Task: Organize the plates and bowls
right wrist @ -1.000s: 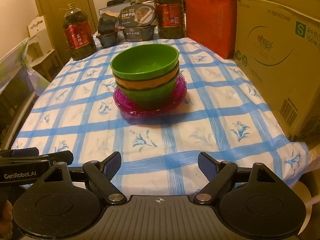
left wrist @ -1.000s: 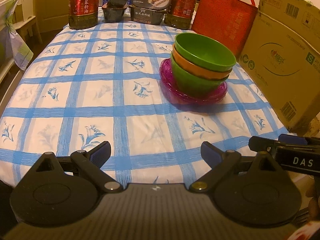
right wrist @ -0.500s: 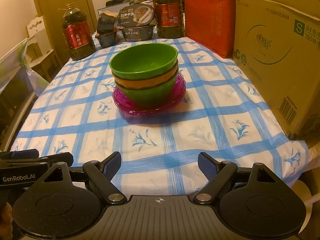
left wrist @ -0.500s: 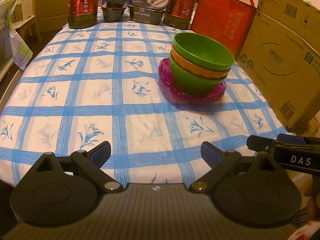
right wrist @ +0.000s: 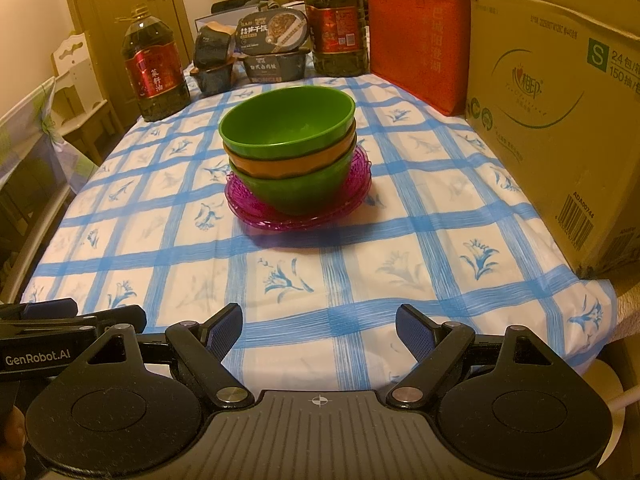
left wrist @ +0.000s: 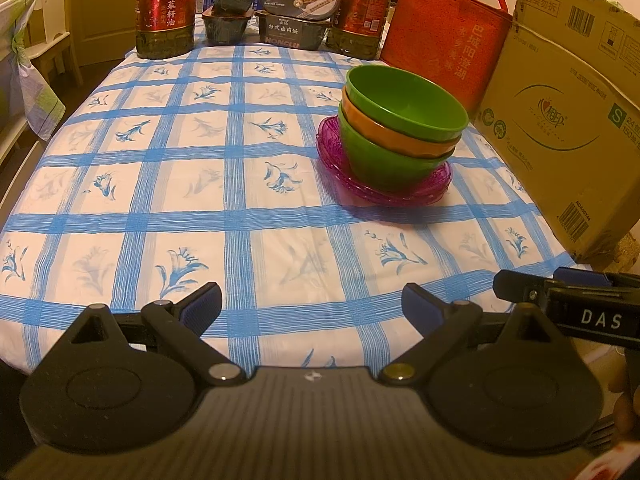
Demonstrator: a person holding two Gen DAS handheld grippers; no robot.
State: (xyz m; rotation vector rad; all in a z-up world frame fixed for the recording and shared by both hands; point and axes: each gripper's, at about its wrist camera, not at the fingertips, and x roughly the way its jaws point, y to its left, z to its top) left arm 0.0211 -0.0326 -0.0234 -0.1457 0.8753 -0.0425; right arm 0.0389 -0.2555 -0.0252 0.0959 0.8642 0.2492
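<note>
Three nested bowls stand on stacked purple plates [left wrist: 400, 194] [right wrist: 256, 208] mid-table: a green bowl [left wrist: 404, 100] [right wrist: 286, 122] on top, an orange bowl [left wrist: 400, 138] [right wrist: 288, 162] under it, another green bowl [left wrist: 380, 160] [right wrist: 296, 188] at the bottom. My left gripper [left wrist: 312, 304] hovers open over the table's near edge, well short of the stack and left of it. My right gripper [right wrist: 320, 324] is open too, nothing between its fingers, the stack straight ahead and apart from it. Each view catches the other gripper at its side edge.
A large cardboard box [left wrist: 568, 128] [right wrist: 560, 112] lines the table's right side, with a red bag [left wrist: 444, 36] [right wrist: 416, 36] behind it. Two oil bottles [left wrist: 166, 8] [right wrist: 154, 72] and food trays [left wrist: 296, 12] [right wrist: 272, 46] stand along the far edge. The blue-checked tablecloth [left wrist: 200, 184] covers the table.
</note>
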